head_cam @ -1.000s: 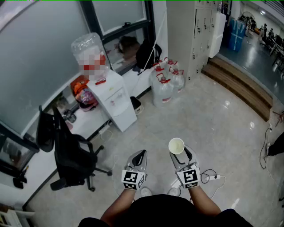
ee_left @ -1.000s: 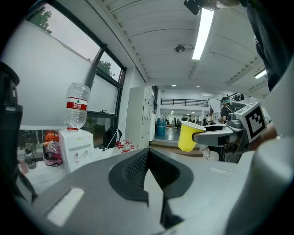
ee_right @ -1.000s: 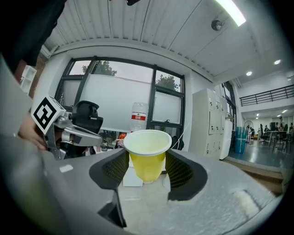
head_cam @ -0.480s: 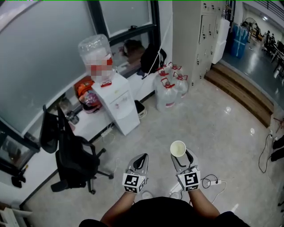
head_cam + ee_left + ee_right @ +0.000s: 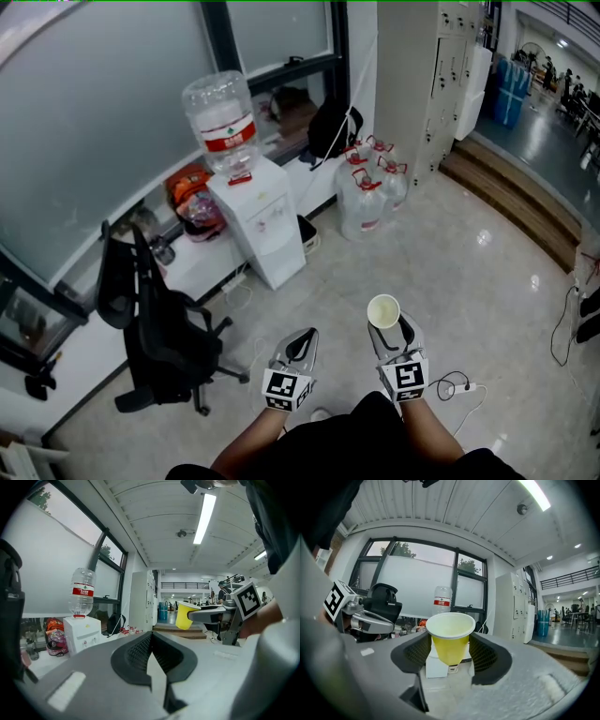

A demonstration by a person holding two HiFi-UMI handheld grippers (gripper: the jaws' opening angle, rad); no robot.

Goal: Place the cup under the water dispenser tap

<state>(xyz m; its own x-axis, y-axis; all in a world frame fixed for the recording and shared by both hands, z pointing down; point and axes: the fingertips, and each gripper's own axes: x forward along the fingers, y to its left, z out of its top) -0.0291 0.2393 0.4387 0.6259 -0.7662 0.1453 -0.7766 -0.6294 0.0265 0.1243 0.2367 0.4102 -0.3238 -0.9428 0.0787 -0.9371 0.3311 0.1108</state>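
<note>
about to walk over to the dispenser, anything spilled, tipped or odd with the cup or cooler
Nothing stands out. The yellow paper cup sits upright in the right tool, its rim round, and the white water dispenser stands straight with its clear bottle seated on top.

The cup (image 5: 383, 310), yellow outside and white inside, stood upright with its mouth open, low in the head view and right of centre. It was clamped by its sides between the jaws of the right gripper (image 5: 450, 654). The dispenser (image 5: 265, 225), a white cabinet topped by an upturned clear bottle (image 5: 221, 114) with a red label, stood well apart, upper left of centre.
</note>
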